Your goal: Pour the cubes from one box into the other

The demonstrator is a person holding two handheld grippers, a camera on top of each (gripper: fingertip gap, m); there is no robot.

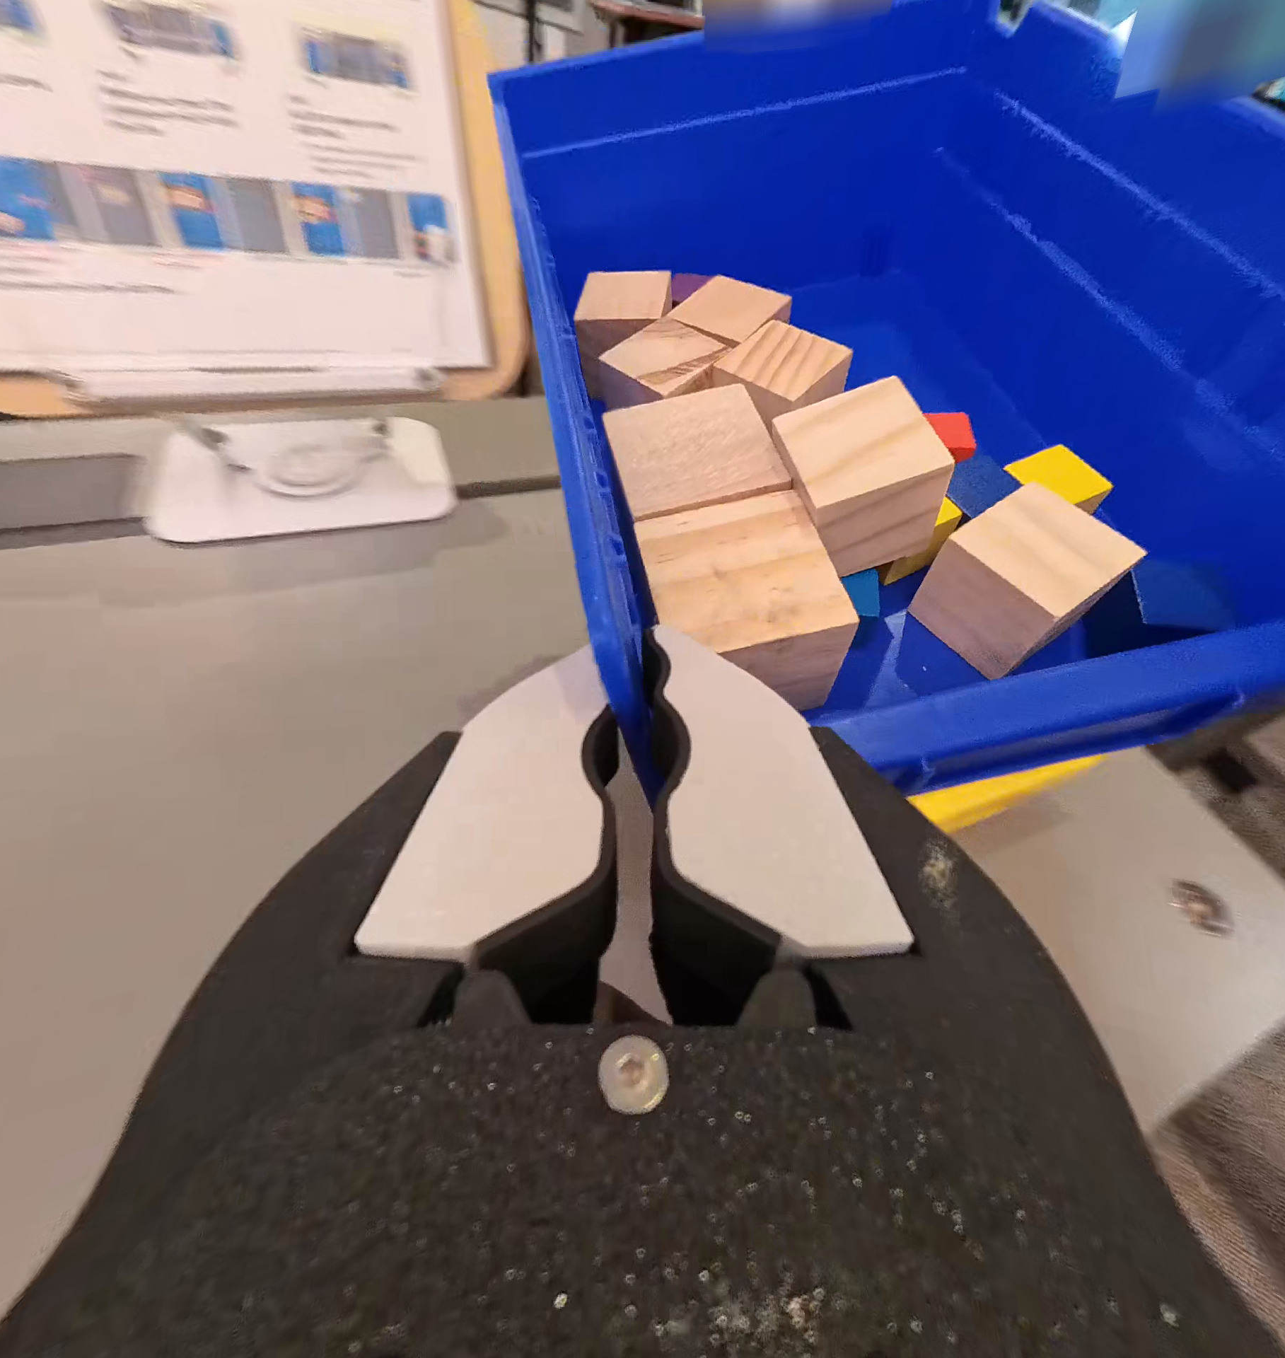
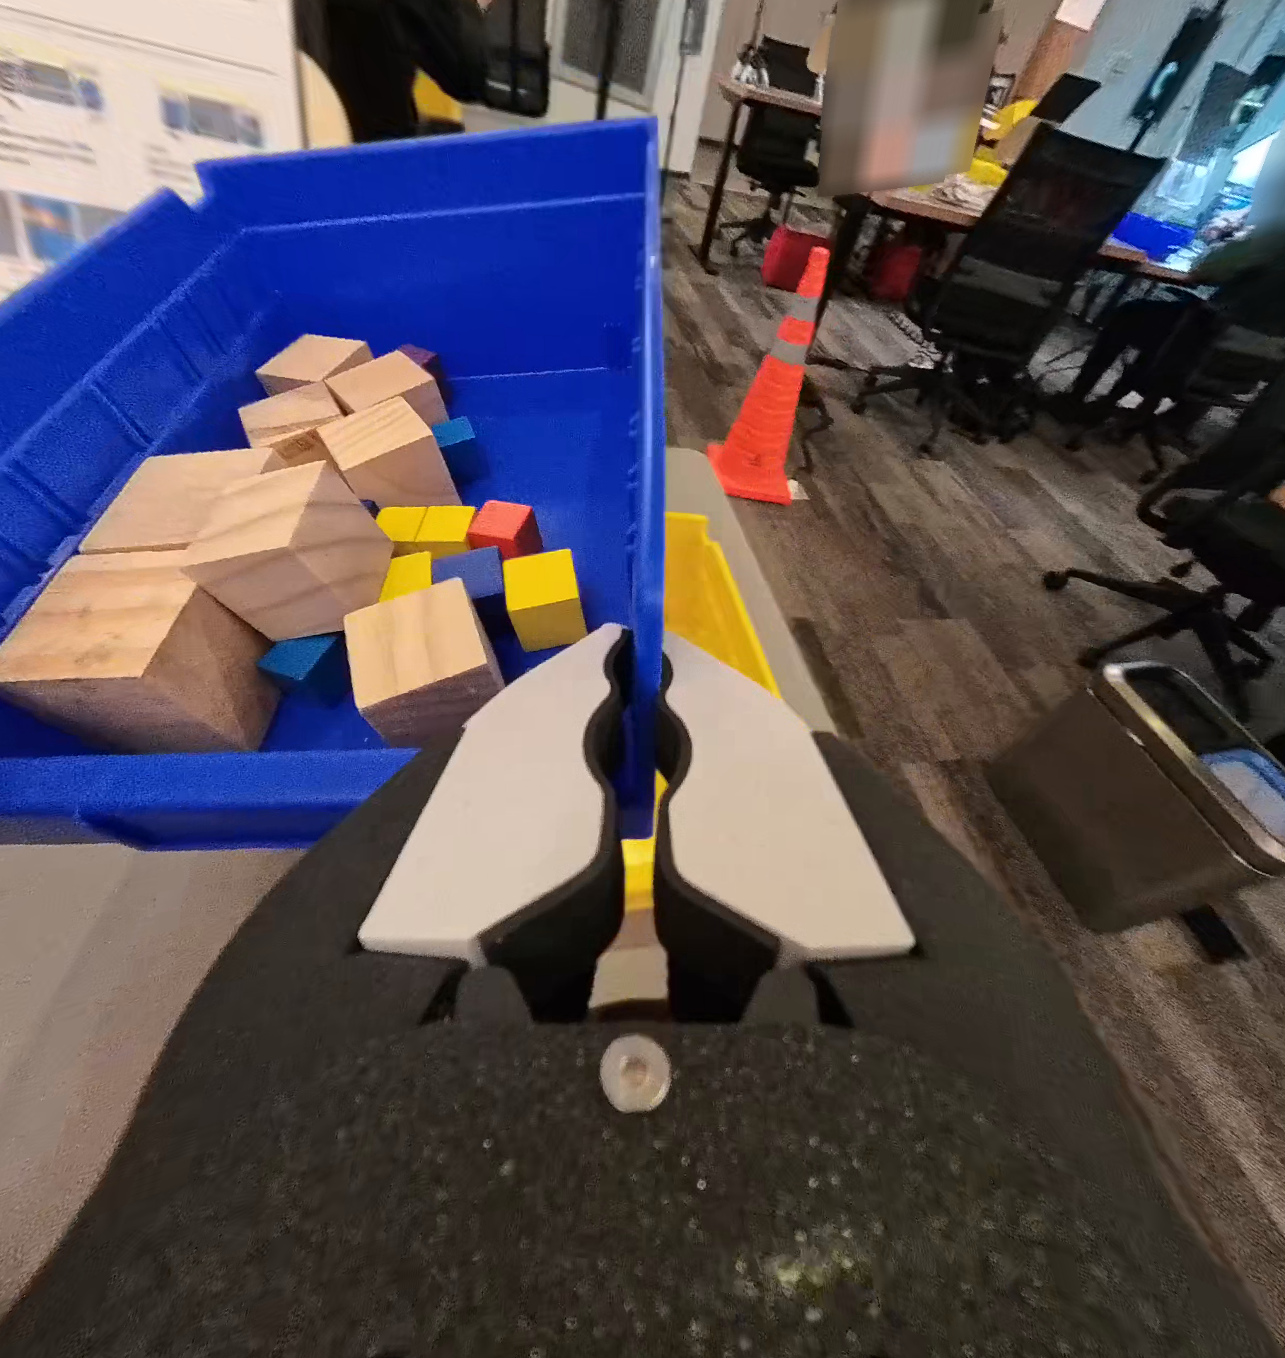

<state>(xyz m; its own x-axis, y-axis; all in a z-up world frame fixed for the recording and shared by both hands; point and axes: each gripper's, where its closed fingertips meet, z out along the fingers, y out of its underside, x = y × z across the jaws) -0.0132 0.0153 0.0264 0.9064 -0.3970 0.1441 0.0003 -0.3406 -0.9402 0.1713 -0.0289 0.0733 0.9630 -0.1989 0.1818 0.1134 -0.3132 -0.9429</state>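
Observation:
A blue box (image 1: 918, 191) holds several plain wooden cubes (image 1: 742, 588) and small yellow, red and blue cubes (image 1: 1058, 474). My left gripper (image 1: 633, 661) is shut on the box's left side wall, one finger inside and one outside. My right gripper (image 2: 643, 654) is shut on the blue box's (image 2: 433, 264) right side wall in the same way. The wooden cubes (image 2: 294, 558) lie heaped toward the left wall, and the box looks tilted. A yellow box (image 2: 705, 588) lies just right of and below the blue one; a corner of it shows in the left wrist view (image 1: 992, 797).
The boxes are on a grey table (image 1: 220, 735). A paper sheet on a white stand (image 1: 294, 478) is behind at the left. Off the table's right edge are an orange cone (image 2: 771, 411), office chairs (image 2: 1028, 294) and a dark bin (image 2: 1153, 801) on the floor.

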